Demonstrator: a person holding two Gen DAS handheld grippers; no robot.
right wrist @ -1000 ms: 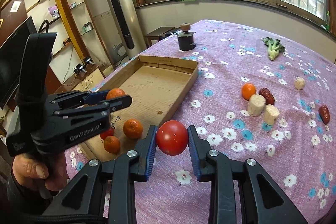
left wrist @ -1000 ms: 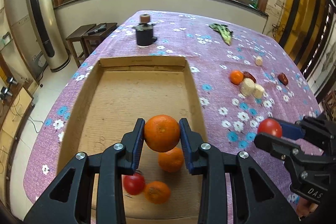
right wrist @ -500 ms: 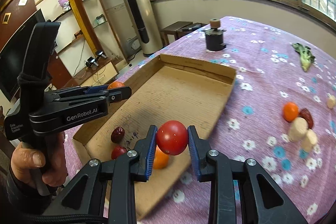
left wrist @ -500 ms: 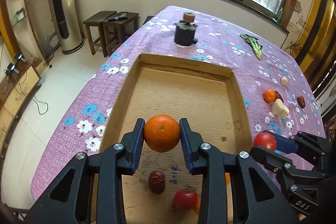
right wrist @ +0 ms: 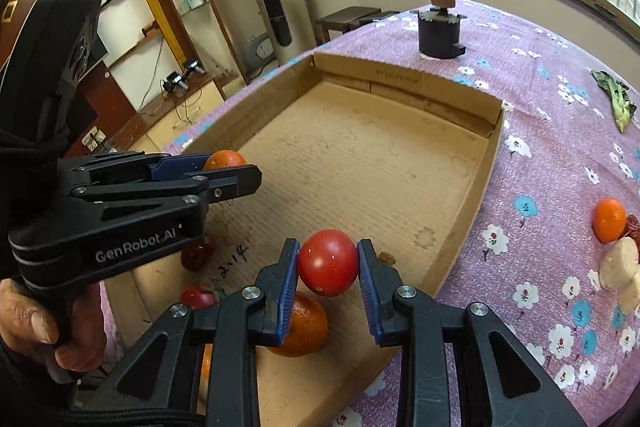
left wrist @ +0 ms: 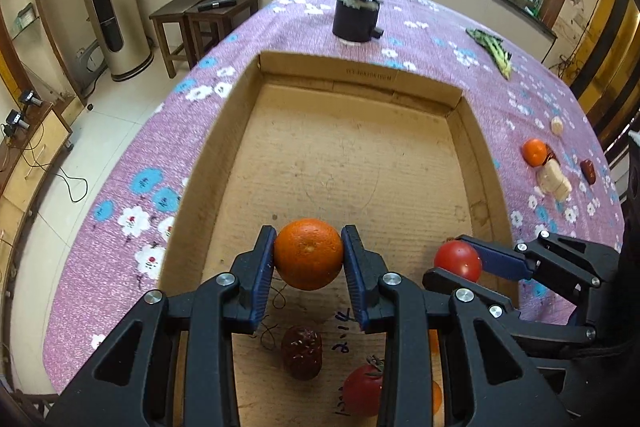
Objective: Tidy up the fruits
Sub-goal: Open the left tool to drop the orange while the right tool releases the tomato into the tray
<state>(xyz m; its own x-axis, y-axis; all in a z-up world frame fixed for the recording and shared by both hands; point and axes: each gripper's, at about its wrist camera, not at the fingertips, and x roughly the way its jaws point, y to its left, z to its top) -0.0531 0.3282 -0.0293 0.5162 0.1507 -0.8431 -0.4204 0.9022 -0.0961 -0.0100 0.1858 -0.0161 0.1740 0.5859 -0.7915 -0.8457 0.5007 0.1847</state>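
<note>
On the purple flowered table (left wrist: 132, 187), over the shallow brown cardboard tray (left wrist: 360, 163), left tool (left wrist: 308, 255) clenched on a round orange (left wrist: 308, 253), right tool (right wrist: 328, 263) clamped around a red tomato (right wrist: 328, 261), both poised above the near-end fruit, seemingly for setting down there.

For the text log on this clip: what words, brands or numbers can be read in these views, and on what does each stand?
"GenRobot.AI": on the body of the left hand-held gripper, seen from the right wrist.
"2.14": handwritten on the floor of the cardboard box, near its front end.
Small print on the box's far inner wall: too small to read.
More handwriting at the box's near edge, left wrist view: partly hidden, unreadable.
</note>
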